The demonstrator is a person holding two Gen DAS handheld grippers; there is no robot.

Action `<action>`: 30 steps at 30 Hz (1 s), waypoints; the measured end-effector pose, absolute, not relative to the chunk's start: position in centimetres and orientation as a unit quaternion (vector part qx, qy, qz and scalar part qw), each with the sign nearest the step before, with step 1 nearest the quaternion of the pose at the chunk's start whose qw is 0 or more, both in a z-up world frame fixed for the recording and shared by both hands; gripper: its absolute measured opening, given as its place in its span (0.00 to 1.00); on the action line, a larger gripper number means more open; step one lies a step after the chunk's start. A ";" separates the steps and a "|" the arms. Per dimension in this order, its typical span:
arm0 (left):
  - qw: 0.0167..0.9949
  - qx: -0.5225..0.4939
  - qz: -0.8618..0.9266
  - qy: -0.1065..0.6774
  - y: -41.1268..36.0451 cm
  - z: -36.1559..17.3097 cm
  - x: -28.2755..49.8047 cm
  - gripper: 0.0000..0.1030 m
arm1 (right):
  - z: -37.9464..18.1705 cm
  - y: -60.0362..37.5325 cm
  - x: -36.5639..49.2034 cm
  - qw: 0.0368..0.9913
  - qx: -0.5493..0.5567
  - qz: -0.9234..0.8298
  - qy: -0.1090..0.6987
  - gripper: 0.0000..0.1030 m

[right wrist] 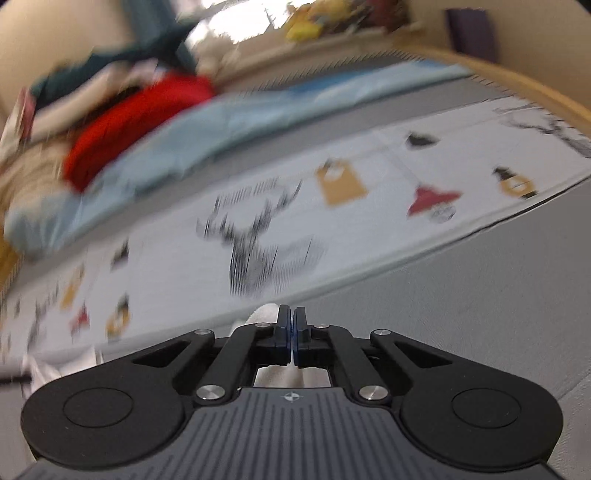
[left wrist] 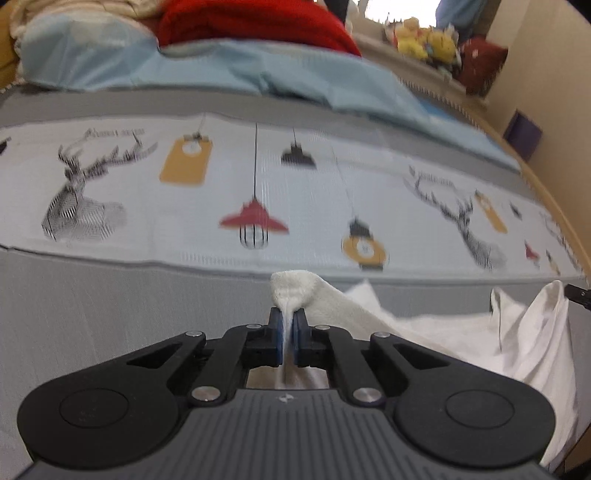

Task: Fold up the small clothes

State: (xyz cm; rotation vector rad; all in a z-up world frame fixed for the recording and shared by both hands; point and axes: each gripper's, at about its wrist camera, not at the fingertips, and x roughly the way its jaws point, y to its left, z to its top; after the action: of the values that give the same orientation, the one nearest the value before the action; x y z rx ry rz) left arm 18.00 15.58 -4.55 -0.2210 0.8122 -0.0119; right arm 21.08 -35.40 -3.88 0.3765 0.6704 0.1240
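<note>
Cloth fills the narrow gap between the fingers of the left gripper (left wrist: 287,317): a bunched edge of a white garment (left wrist: 443,332) is pinched there, with a thick ribbed fold poking up just past the fingertips. From that pinch the garment trails away to the right of the gripper, rumpled, with a peak rising near the right border of the left wrist view.

The right gripper (right wrist: 290,314) has its fingers drawn nearly together. A bit of white fabric (right wrist: 264,314) shows just left of its fingertips and more pale cloth is seen through the opening behind them; whether the fingers actually clamp it cannot be told, as this view is blurred.

Under both grippers lies a grey mat (left wrist: 92,314), and beyond it a printed sheet (left wrist: 295,184) with deer heads and hanging lamps. Farther ahead sit a light blue cover (left wrist: 221,70) and a red blanket (left wrist: 255,22).
</note>
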 end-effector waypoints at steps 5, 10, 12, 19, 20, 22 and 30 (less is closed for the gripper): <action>0.897 -0.132 0.033 0.421 16.7 -5.3 19.1 0.08 | -5.9 -38.9 22.1 0.892 0.276 -0.019 0.356 0.04; 0.885 -0.158 0.027 0.438 17.9 -6.1 19.3 0.30 | -7.1 -38.0 22.8 0.878 0.249 0.045 0.406 0.21; 0.870 -0.185 0.023 0.457 18.4 -6.9 19.6 0.33 | -8.1 -37.2 23.3 0.867 0.231 0.060 0.438 0.35; 0.858 -0.170 0.021 0.485 17.5 -8.3 20.3 0.16 | -8.5 -34.2 23.9 0.879 0.152 0.071 0.446 0.05; 0.863 -0.159 0.024 0.479 17.3 -8.1 20.3 0.08 | -8.1 -34.0 23.6 0.888 0.149 0.069 0.430 0.05; 0.884 -0.153 0.026 0.441 17.4 -7.0 19.9 0.07 | -6.1 -34.3 22.9 0.913 0.161 0.060 0.369 0.04; 0.894 -0.148 0.036 0.421 16.7 -6.1 20.2 0.10 | -7.3 -34.5 24.4 0.899 0.165 0.000 0.406 0.11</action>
State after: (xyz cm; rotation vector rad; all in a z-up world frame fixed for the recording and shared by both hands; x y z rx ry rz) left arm 20.24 16.70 -6.12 -0.3068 0.8735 0.0756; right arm 24.35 -34.48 -7.34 0.3410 0.8402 -0.0010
